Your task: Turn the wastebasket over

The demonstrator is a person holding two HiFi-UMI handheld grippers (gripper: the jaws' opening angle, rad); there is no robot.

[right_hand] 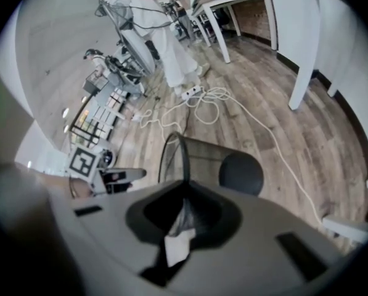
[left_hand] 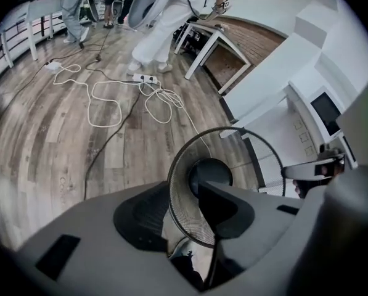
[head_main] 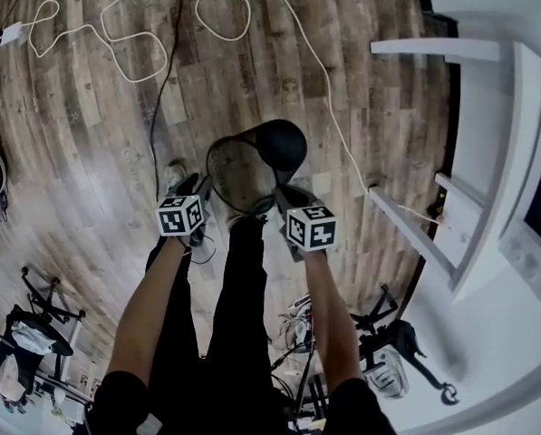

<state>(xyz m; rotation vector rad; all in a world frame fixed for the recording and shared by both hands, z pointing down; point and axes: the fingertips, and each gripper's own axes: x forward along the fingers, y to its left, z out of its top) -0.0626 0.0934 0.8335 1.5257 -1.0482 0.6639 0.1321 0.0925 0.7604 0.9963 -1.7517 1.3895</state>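
Now we have a black mesh wastebasket (head_main: 252, 166) tipped on its side between our two tools.
Nearest us, the left hand-held gripper (left_hand: 187, 209) stands open, its jaws spread to either side of the wastebasket's rim. Just to the right, the right hand-held gripper (right_hand: 182, 217) is clamped on the rim's opposite side. The wastebasket's mouth faces us and its solid dark base points away; whether it touches the wood floor (head_main: 89, 134) we cannot tell. Farther off, a white cable (head_main: 143, 34) loops across the floor.
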